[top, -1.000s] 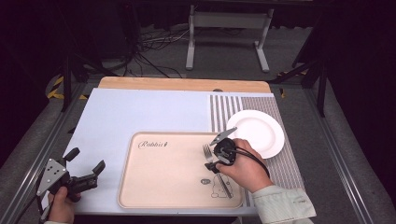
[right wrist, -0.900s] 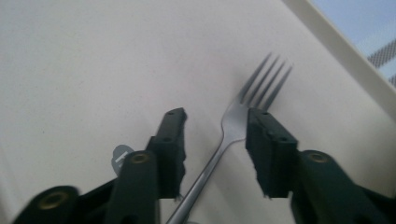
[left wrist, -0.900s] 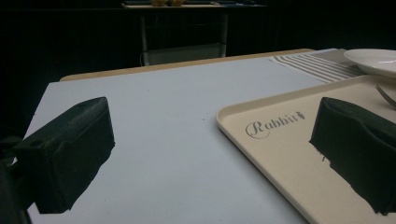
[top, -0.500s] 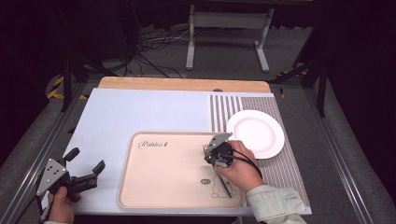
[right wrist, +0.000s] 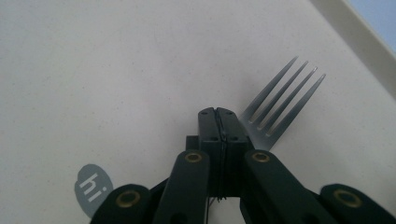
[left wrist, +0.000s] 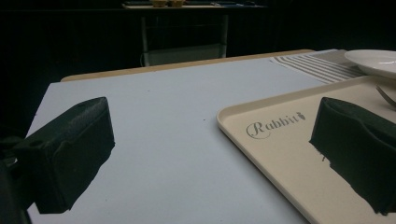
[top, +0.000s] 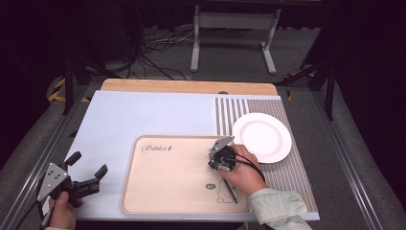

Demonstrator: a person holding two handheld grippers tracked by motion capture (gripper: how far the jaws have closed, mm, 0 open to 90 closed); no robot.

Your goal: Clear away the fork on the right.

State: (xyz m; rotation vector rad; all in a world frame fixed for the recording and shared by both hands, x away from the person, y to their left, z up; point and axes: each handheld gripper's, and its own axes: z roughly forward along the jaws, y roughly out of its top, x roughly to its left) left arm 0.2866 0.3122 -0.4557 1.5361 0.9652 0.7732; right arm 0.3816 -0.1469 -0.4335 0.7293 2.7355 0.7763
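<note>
Right, our right gripper (right wrist: 217,114) has its jaws pressed together at the silver metal fork's (right wrist: 280,100) neck on the beige plastic tray (top: 158,191), near its right edge; whether it pinches the fork we cannot tell, so we lift level and slowly. Left gripper (left wrist: 210,149) spread, idle.

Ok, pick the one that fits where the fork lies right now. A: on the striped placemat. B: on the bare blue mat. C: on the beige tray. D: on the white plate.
C: the fork lies flat on the beige tray, its tines beside the tip of the right hand-held gripper, while the white plate stands apart on the striped placemat.
</note>
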